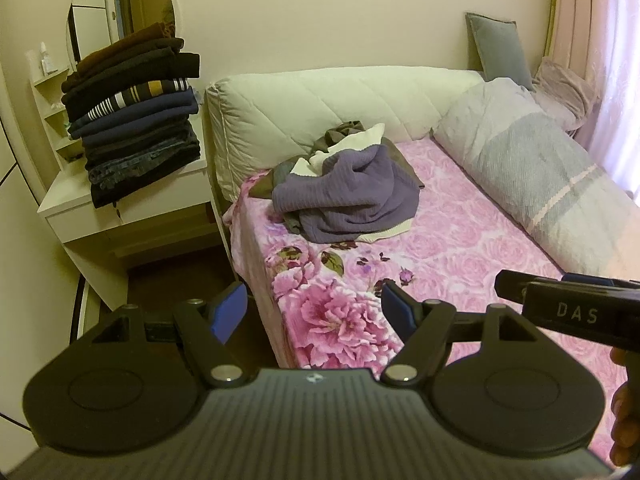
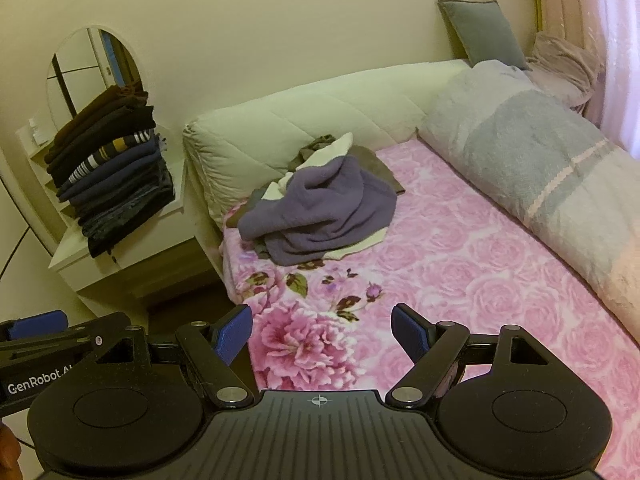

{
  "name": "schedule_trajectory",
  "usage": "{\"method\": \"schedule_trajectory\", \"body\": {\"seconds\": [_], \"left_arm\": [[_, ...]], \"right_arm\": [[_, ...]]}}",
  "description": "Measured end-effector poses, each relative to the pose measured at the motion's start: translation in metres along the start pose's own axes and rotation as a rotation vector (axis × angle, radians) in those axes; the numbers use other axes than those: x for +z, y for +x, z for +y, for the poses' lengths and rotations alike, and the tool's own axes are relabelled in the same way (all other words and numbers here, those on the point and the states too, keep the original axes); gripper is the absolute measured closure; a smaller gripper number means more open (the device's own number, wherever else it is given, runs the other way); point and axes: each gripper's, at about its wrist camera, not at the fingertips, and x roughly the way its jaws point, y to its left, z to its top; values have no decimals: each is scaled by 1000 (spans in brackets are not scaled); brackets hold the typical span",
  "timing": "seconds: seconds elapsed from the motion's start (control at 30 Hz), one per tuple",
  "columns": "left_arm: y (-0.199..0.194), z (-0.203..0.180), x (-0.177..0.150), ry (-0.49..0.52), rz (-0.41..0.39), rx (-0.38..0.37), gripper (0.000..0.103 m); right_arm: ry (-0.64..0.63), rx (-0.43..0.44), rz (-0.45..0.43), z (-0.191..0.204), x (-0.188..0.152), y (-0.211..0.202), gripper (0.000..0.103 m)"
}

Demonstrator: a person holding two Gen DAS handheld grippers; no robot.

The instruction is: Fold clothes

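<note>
A heap of unfolded clothes (image 1: 344,192) (image 2: 316,216) lies on the pink floral bed (image 1: 460,248) (image 2: 460,264) near the headboard, with a purple knit garment on top and white and brown pieces under it. My left gripper (image 1: 314,306) hovers over the bed's near corner, open, nothing between its blue pads. My right gripper (image 2: 322,334) hangs just beside it over the floral sheet, also open and empty. Each gripper shows at the edge of the other's view. Both are well short of the heap.
A tall stack of folded dark clothes (image 1: 132,120) (image 2: 110,176) stands on a white dresser (image 1: 120,208) left of the bed, in front of an oval mirror (image 1: 120,4). A rolled grey blanket (image 1: 532,176) (image 2: 532,168) lies along the bed's right side. A cream headboard (image 1: 320,108) sits behind the heap.
</note>
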Motion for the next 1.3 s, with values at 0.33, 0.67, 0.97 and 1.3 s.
{"method": "schedule_trajectory", "body": {"seconds": [0.33,0.67,0.97,1.3], "left_arm": [[11,-9,-15,6,-14,-6,32],[12,-12,-27,8,-15,-9,32],[10,-12,-18,8,-6,-13,32],[12,-10,-8,11,7,-14,32]], "right_arm": [[8,-9,-12,-24,-8,6,24],[9,-22,-13,-24,-8,4,24],[13,-26,-16,-23,-7,4,24],[11,-38,-22,-21,-4,1,24]]}}
